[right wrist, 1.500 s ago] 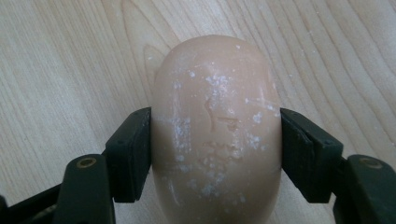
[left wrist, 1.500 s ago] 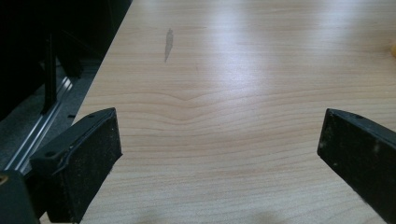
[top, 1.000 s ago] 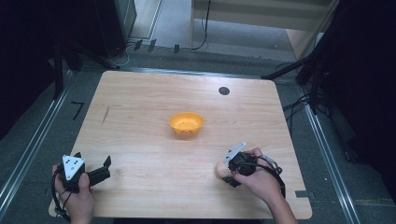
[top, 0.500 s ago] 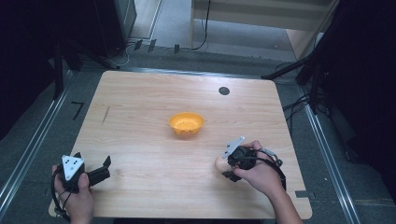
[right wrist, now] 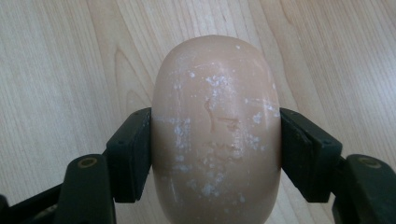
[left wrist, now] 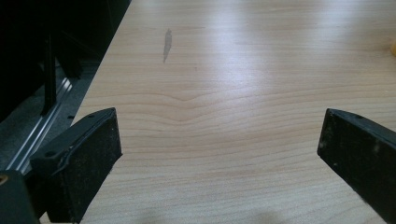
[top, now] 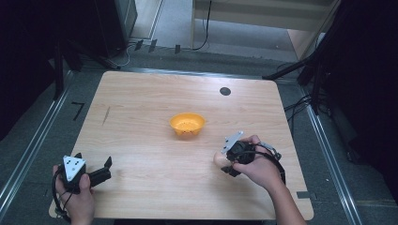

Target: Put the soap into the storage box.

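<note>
From the high view you have one orange bowl near the middle of the desk, one pale rounded object by the right edge toward the near corner, and two tongs, one in each of your hands. The desk is light wood with rounded corners, a small black round mark near its far edge and a faint dark streak toward its left edge. Around it the floor is grey with metal rails along both sides, cables on the right, and dark surroundings. Your left gripper sits at the near left corner, jaws spread wide with nothing between them. Your right gripper is close to the right edge, well apart from the bowl, with the pale object at its tip.

In the left gripper view, the two black jaws stand far apart over bare wood grain; the streak lies ahead, and the left edge drops to a rail and dark floor.

In the right gripper view, your tongs are clamped on the pale object, one pad on each side of its waist. It is a smooth peach-coloured oval flecked with white, above the wood.
</note>
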Available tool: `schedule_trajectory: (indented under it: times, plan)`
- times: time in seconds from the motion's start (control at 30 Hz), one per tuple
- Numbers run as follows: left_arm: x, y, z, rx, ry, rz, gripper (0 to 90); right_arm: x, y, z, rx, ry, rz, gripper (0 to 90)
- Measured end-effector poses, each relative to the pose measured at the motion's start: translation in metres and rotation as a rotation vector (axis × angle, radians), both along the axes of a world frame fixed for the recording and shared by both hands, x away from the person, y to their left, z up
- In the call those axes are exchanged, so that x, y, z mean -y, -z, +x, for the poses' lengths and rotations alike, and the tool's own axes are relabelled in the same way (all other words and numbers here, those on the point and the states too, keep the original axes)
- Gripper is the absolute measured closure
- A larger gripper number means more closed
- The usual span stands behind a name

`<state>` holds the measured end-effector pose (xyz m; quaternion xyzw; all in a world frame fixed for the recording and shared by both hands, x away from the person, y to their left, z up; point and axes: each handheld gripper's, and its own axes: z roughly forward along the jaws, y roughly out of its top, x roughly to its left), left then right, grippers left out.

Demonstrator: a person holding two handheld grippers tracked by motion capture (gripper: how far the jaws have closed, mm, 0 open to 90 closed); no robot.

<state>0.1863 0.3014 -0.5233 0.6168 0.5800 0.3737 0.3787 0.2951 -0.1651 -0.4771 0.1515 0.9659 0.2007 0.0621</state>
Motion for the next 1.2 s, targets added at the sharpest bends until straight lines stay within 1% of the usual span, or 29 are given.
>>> schedule_trajectory:
  times: [0.1,0.2,0.3,0.4,0.47,0.57,0.6,0.67,0.7,0.8,0.87,0.9,0.93,1.03,1.2]
  plan:
    - [0.0,0.0,0.0,-0.001,0.0,-0.001,0.0,-0.002,-0.002,0.003,-0.003,-0.004,0.002,33.5]
    - [0.0,0.0,0.0,-0.002,0.0,0.0,0.0,-0.004,-0.004,0.006,0.007,-0.011,-0.011,33.5]
    - [0.001,0.0,0.0,-0.001,0.002,0.003,0.0,-0.005,-0.007,0.009,0.012,-0.014,-0.003,33.5]
    - [0.001,0.0,0.001,-0.003,0.006,0.007,0.0,-0.007,-0.009,0.013,0.014,-0.021,-0.005,33.5]
    - [0.001,0.0,0.0,-0.002,0.008,0.005,0.0,-0.008,-0.009,0.015,0.008,-0.022,-0.009,33.5]
    - [0.001,0.0,0.0,-0.003,0.01,0.003,0.0,-0.009,-0.01,0.019,0.008,-0.035,-0.024,33.5]
    - [0.001,0.0,0.001,-0.004,0.009,0.002,0.0,-0.01,-0.011,0.021,0.011,-0.045,-0.019,33.5]
    - [0.001,0.0,0.001,-0.003,0.009,0.001,0.0,-0.012,-0.013,0.022,0.012,-0.037,-0.023,33.5]
    - [0.001,0.0,0.001,-0.003,0.009,0.001,0.0,-0.013,-0.014,0.024,0.014,-0.049,-0.021,33.5]
    - [0.001,0.0,0.001,-0.003,0.009,0.001,0.0,-0.015,-0.017,0.027,0.017,-0.056,-0.027,33.5]
    - [0.001,0.0,0.001,-0.005,0.01,0.001,0.0,-0.017,-0.019,0.03,0.02,-0.063,-0.019,33.5]
    - [0.001,0.0,0.001,-0.007,0.009,0.004,0.0,-0.018,-0.02,0.03,0.018,-0.056,-0.025,33.5]
    - [0.001,0.0,0.001,-0.008,0.011,0.005,0.0,-0.018,-0.021,0.031,0.022,-0.065,-0.027,33.5]
    - [0.0,0.0,0.001,-0.009,0.012,0.002,0.0,-0.021,-0.022,0.033,0.016,-0.07,-0.027,33.5]
    - [0.0,0.0,0.001,-0.007,0.012,-0.002,0.0,-0.026,-0.025,0.039,0.03,-0.099,-0.036,33.5]
